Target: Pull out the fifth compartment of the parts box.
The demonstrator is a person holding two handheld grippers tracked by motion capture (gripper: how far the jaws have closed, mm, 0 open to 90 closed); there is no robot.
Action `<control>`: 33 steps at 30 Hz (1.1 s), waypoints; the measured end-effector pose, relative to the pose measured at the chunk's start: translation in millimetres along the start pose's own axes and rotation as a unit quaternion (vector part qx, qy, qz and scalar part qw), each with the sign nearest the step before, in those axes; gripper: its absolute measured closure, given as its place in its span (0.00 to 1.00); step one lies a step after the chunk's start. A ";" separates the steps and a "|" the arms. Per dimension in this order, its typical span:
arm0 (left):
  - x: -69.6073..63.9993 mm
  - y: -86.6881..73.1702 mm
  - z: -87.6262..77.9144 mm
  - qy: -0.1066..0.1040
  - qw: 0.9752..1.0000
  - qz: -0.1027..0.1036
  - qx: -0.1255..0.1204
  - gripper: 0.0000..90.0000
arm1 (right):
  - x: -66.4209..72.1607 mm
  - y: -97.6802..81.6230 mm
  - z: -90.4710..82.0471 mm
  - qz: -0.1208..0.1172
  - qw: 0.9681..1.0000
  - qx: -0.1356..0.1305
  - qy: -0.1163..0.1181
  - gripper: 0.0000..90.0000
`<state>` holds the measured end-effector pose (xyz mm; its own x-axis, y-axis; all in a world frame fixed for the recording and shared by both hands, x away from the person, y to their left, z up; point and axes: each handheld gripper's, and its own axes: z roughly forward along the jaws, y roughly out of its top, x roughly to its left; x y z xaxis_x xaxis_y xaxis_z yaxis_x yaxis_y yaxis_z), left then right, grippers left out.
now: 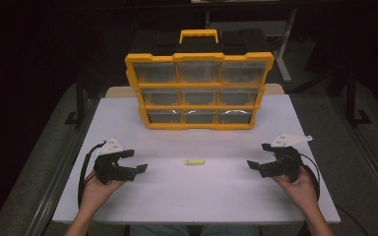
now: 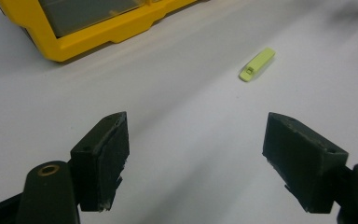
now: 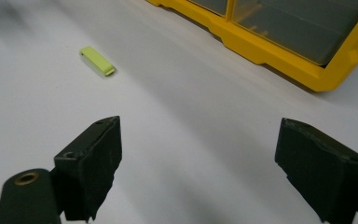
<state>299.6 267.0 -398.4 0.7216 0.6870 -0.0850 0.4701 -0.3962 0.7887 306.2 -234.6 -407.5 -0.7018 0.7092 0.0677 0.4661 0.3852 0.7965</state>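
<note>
A small lime-green flat piece lies on the white table, midway between the two hands. In the left gripper view the green piece rests well beyond the jaws, up and to the right. In the right gripper view the same piece is ahead at upper left. My left gripper rests low at the table's left, open, nothing between its jaws. My right gripper sits at the right, open and empty, pointing toward the middle.
A yellow organizer case with several clear drawers stands upright at the table's far side, a handle on top. Its lower frame shows in the left gripper view and its corner in the right gripper view. Dark floor surrounds the table.
</note>
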 end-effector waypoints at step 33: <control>-3.2 49.8 4.2 -0.102 0.995 -0.015 -0.013 0.31 | 3.1 2.6 -0.8 -0.006 1.000 -0.008 0.003 0.15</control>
<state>322.8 242.5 -361.4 0.7964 0.5596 -0.2293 0.4826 -0.3596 0.7986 304.9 -231.8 -404.7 -0.7105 0.7011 0.0607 0.4488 0.3851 0.8064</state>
